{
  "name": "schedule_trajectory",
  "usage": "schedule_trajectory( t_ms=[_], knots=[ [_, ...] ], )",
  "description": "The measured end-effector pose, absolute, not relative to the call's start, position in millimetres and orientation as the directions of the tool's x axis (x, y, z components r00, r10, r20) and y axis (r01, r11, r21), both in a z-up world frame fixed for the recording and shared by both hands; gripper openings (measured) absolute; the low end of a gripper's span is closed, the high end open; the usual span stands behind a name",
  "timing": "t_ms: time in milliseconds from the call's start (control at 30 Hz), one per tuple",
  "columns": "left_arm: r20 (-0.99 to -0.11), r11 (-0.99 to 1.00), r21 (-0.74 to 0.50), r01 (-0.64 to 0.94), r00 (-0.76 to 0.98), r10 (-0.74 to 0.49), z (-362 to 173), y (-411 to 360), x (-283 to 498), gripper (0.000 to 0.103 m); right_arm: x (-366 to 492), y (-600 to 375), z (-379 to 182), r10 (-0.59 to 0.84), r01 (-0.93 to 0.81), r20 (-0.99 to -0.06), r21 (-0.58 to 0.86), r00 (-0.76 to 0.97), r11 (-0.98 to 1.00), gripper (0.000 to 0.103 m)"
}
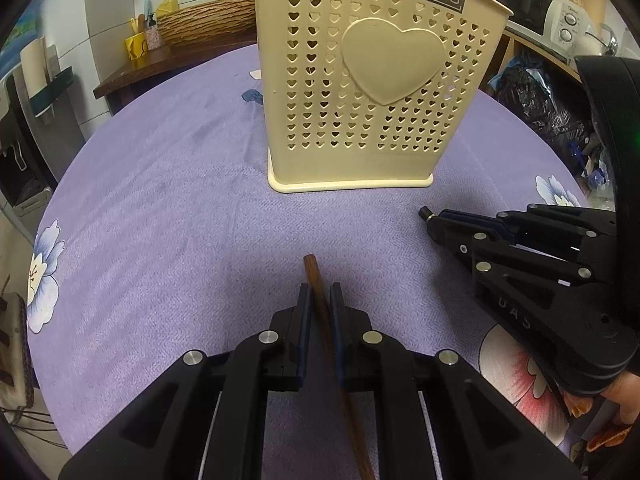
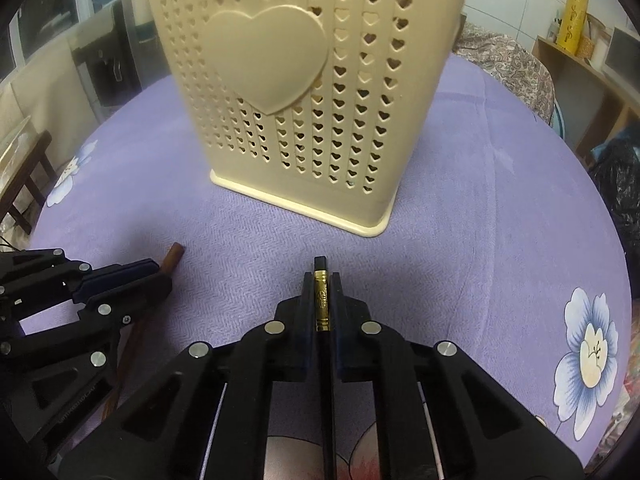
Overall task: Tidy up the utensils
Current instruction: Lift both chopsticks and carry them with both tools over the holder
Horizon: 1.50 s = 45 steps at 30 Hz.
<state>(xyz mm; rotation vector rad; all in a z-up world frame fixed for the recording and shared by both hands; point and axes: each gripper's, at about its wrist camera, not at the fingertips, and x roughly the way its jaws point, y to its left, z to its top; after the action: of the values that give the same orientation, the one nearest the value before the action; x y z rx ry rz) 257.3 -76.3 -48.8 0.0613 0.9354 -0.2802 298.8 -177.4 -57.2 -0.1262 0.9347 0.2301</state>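
Flanking bare purple cloth (image 1: 160,208) before holder (image 1: 360,92): two loaded claws.

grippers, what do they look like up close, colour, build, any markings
Both the left gripper and the right gripper are matte black plastic linkages with triangular cut-outs and round silver pivot pins. The fingers carry dark blue pads on their inner faces. From the left wrist view, the right gripper's side shows faint raised lettering and a bulky black body with a green glow at its edge.

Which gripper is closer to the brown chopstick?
Left. The left gripper is shut on the brown chopstick; the right gripper is off to its side, shut on a black chopstick.
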Motion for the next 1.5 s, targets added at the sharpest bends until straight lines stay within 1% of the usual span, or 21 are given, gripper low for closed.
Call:
schedule_trajectory(
  t_ms=[167, 267, 400, 700, 800, 967, 1100, 1500],
  knots=[
    [-0.798, 0.963, -0.074, 0.259, 0.564, -0.213, -48.6, -77.8, 257.9, 0.01, 289.2, -185.2, -52.8, 0.187, -0.244, -0.797, 0.052, 0.574, 0.968, 0.008],
    [-0.795, 0.963, -0.076, 0.257, 0.567, -0.214, -48.3, -77.4, 257.7, 0.009, 279.4, -190.5, -44.1, 0.215, -0.249, -0.78, 0.078, 0.588, 0.965, 0.008],
    [-0.777, 0.961, -0.108, 0.254, 0.582, -0.241, -40.0, -71.5, 255.4, 0.009, 259.8, -197.3, -24.8, 0.257, -0.264, -0.741, 0.111, 0.62, 0.958, 0.008],
    [-0.659, 0.946, -0.164, 0.28, 0.682, -0.317, 24.7, -54.5, 231.2, 0.008, 220.9, -224.7, 41.6, 0.345, -0.282, -0.608, 0.202, 0.715, 0.938, 0.008],
    [-0.606, 0.939, -0.173, 0.299, 0.719, -0.34, 51.7, -48.7, 219.8, 0.008, 208.1, -231.5, 65.5, 0.357, -0.296, -0.563, 0.202, 0.745, 0.934, 0.008],
    [-0.547, 0.932, -0.163, 0.323, 0.757, -0.358, 80.5, -46.2, 206.8, 0.008, 190.0, -238.2, 98.9, 0.367, -0.314, -0.5, 0.189, 0.785, 0.93, 0.008],
    [-0.52, 0.934, -0.15, 0.323, 0.778, -0.352, 92.6, -43.9, 205.4, 0.008, 184.5, -239.6, 112.0, 0.371, -0.322, -0.479, 0.185, 0.796, 0.929, 0.008],
    [-0.51, 0.93, -0.163, 0.329, 0.779, -0.365, 100.7, -36.9, 204.6, 0.008, 185.3, -233.1, 122.1, 0.388, -0.34, -0.468, 0.188, 0.794, 0.922, 0.008]
  ],
)
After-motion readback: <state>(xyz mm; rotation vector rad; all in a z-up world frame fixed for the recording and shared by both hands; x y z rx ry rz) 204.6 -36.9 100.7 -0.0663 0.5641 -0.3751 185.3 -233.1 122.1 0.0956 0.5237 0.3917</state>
